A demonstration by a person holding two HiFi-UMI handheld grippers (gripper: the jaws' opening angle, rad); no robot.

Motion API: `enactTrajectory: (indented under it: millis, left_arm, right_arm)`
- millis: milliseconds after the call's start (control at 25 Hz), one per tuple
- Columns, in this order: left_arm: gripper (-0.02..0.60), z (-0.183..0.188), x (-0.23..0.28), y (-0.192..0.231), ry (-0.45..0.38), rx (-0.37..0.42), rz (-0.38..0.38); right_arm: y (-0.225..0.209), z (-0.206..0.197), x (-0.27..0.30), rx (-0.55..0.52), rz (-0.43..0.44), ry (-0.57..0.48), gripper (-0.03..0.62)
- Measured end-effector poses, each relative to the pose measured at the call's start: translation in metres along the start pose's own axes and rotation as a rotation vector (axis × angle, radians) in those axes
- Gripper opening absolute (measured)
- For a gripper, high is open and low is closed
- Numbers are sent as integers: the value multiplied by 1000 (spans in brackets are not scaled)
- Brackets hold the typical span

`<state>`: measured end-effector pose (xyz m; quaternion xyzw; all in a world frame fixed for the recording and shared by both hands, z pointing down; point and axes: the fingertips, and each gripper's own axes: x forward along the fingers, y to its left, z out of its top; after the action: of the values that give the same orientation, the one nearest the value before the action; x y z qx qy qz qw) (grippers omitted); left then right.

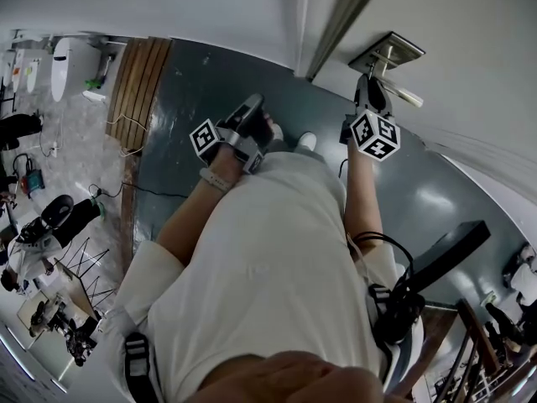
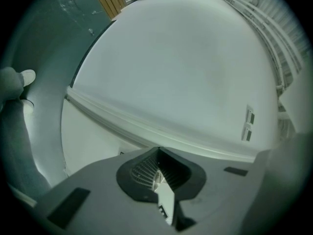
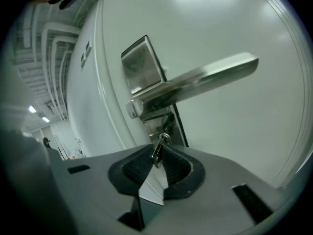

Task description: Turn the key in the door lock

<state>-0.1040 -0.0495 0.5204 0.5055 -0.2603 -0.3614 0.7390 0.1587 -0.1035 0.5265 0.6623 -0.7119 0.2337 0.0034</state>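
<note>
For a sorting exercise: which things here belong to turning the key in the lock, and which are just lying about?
Job in hand: key, door lock, door handle, right gripper, shut on the key.
Lying about: cable on the floor, wooden slats, left gripper, shut and empty.

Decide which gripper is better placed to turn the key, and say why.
Right. The right gripper is shut on the key below the door handle; the left gripper, shut and empty, is held well away from it.
</note>
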Motion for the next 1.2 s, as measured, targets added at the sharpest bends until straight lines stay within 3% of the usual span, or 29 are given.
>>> enactTrajectory:
  millis: [120, 320, 640, 720, 880, 1000, 1120, 1200]
  left_arm:
    - [8, -1, 1, -1, 5, -3, 1]
    - [8, -1, 1, 1, 6, -1, 6]
    - [8, -2, 6, 1, 8, -8, 5]
    - [8, -2, 5, 2, 9, -8, 3]
    - [8, -1, 1, 3, 9, -10, 3]
    - [8, 0, 1, 3, 6, -7, 3]
    - [8, 0, 0, 4, 3, -4, 0]
    - [8, 0, -1, 5, 0, -1, -2]
  right_arm:
    - [-2, 2, 0, 130, 13, -7, 71]
    - [-7, 3, 0, 520, 90, -36, 61]
    - [-16, -1, 4, 1028, 184, -55, 63]
    - [-16, -5, 4, 1105, 203, -54, 63]
    - [-16, -9, 3, 1196, 233, -60, 64]
    - [-16, -8, 4, 1199, 244, -60, 64]
    - [-15, -8, 5, 1111, 243, -63, 66]
    - [-14, -5, 5, 962, 243, -65, 66]
